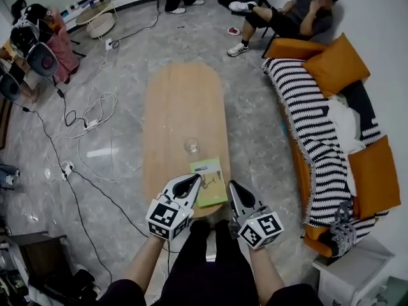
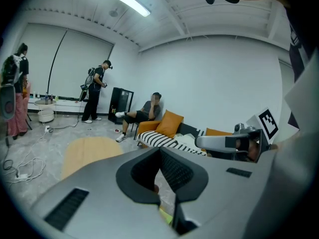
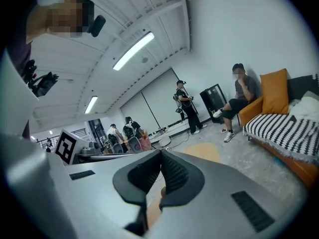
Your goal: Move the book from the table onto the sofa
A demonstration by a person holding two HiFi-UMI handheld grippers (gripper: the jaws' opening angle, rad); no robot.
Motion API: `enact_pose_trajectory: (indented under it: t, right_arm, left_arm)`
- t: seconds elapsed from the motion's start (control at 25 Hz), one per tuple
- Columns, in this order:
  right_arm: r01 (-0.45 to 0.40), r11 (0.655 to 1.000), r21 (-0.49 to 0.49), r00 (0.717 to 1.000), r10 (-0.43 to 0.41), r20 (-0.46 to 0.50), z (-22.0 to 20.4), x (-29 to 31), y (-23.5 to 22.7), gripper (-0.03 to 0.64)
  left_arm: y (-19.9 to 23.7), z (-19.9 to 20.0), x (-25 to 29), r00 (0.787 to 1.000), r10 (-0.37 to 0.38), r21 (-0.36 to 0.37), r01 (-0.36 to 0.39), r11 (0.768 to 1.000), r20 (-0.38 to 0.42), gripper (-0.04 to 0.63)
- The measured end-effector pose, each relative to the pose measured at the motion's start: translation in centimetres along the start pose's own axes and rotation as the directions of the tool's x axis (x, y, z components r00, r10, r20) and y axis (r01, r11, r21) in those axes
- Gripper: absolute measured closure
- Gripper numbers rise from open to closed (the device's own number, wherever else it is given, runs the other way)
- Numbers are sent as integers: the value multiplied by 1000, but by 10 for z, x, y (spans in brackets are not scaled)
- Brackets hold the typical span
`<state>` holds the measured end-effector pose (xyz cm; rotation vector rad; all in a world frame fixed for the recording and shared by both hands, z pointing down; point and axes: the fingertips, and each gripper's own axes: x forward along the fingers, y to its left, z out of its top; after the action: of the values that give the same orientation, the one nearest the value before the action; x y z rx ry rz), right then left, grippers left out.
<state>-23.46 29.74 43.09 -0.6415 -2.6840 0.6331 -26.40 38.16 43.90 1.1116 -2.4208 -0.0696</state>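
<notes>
Left tongs (image 1: pixel 193 182) and right tongs (image 1: pixel 233 187) are both holding their jaws together, gripping nothing. They are flanking the green book (image 1: pixel 211 182), which is lying flat at the near end of the tabletop (image 1: pixel 182 101), its long axis running roughly along the tabletop's length. A glass (image 1: pixel 191 146) is standing just beyond it. The striped sofa (image 1: pixel 312 132) is lying off to the right.

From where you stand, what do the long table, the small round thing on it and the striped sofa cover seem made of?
Table: light wood or veneer, matt; even tan tone, faint grain.
Small round thing: probably clear glass; the tabletop shows through it, with bright glints.
Striped cover: woven fabric, black and white; fringed edge, soft folds.
</notes>
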Motion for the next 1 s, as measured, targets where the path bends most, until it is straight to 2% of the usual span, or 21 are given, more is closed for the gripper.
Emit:
enact_pose_trajectory:
  t: [0.4, 0.56, 0.76, 1.0]
  right_arm:
    - [86, 989, 123, 996, -83, -32, -54, 6, -58, 594]
    - [100, 976, 192, 995, -94, -35, -72, 6, -74, 592]
    - [140, 945, 294, 990, -123, -76, -124, 7, -95, 592]
    - [216, 883, 417, 975, -173, -138, -200, 0, -126, 591]
  left_arm:
    - [14, -47, 59, 995, -59, 55, 64, 996, -84, 581]
    - [18, -66, 80, 988, -80, 105, 95, 990, -132, 581]
    - [39, -107, 113, 971, -98, 156, 134, 979, -217, 581]
    - [64, -161, 155, 946, -129, 184, 189, 965, -296, 581]
